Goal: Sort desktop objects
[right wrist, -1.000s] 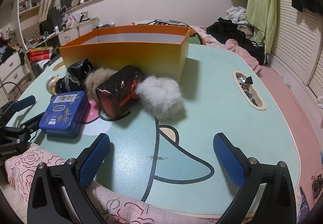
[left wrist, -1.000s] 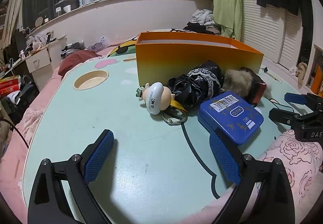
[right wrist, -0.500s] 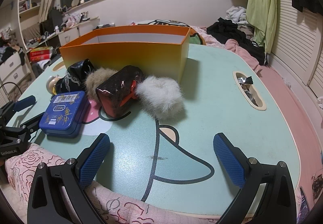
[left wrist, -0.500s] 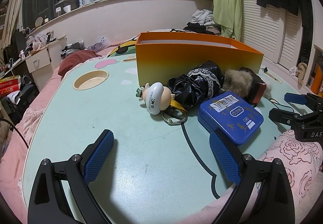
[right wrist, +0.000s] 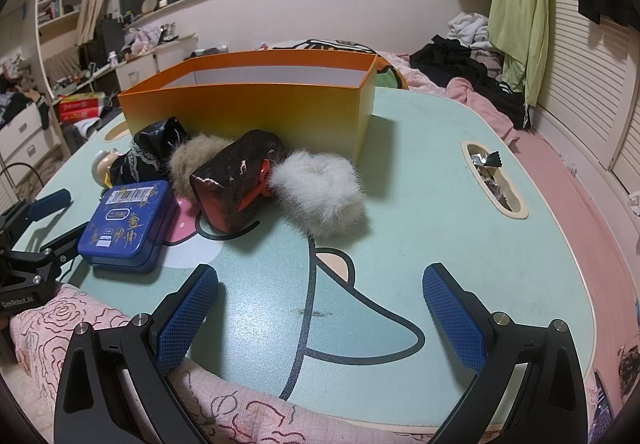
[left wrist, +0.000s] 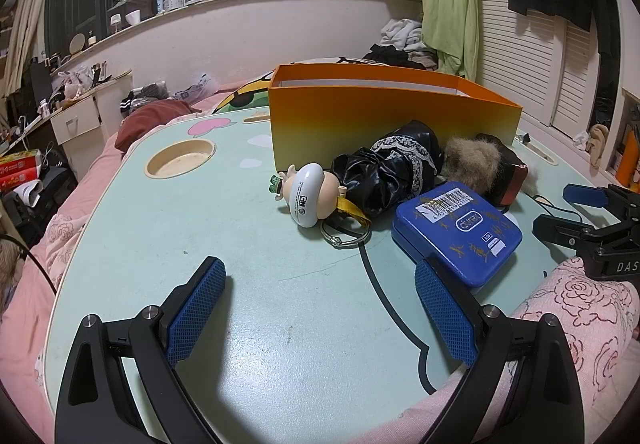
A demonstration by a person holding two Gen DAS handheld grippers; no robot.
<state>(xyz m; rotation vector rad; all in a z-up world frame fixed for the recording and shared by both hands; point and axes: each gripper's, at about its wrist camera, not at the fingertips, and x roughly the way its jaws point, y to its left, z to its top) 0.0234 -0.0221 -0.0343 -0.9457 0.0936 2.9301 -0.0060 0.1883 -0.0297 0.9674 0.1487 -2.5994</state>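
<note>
A: Left wrist view: how much sorting can be judged as done?

B: None, it seems. The orange box (left wrist: 384,111) is seen with only white inner wall showing; whether anything lies at its bottom cannot be told. Everything is still heaped before it on the table (left wrist: 160,236): the pig figure (left wrist: 310,193), black pouch (left wrist: 390,171), blue tin (left wrist: 456,232), brown pom-pom (left wrist: 474,159), dark red case (right wrist: 236,179) and white pom-pom (right wrist: 320,195).

A: And the tongs?

B: Left tongs (left wrist: 320,308) and right tongs (right wrist: 320,312) are both held wide apart, empty, low at the near edge.

A: Room to move?

B: Bare table is left on both flanks; the box's near wall must be cleared from above.
</note>
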